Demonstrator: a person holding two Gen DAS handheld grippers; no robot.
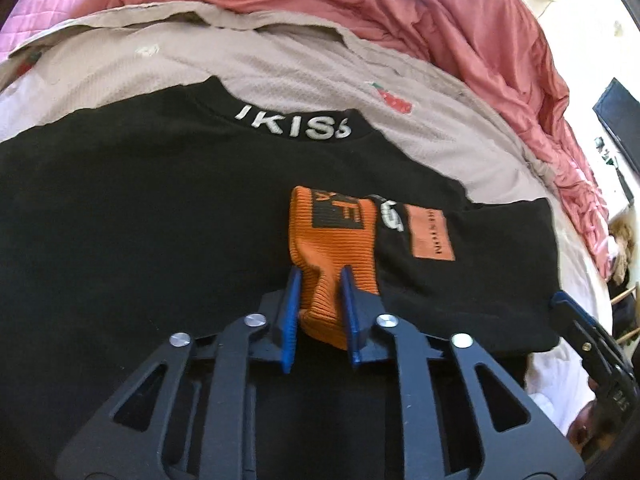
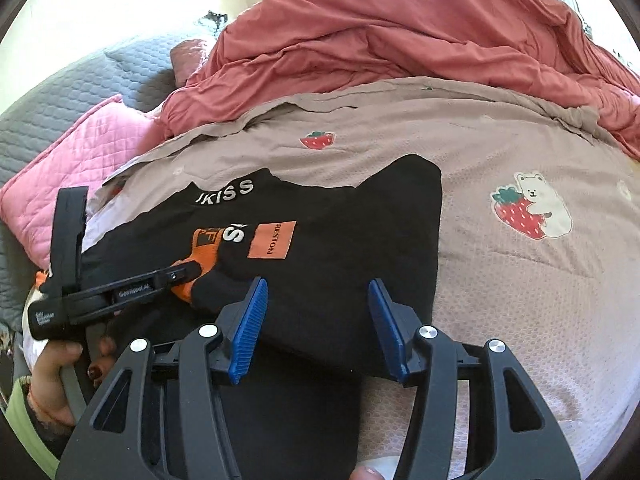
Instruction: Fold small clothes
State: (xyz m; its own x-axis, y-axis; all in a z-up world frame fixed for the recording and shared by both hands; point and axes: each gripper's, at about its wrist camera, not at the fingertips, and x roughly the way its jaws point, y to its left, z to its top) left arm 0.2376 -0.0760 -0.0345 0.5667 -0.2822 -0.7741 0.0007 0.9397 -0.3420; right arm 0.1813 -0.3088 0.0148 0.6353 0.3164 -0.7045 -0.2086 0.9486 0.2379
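Both grippers tilt downward: left gripper (image 1: 320, 280) pinches orange cuff (image 1: 332, 240), seemingly.

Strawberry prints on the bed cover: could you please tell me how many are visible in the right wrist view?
2: a small strawberry beyond the black shirt, and a large strawberry hugged by a bear to its right. Others may be hidden.
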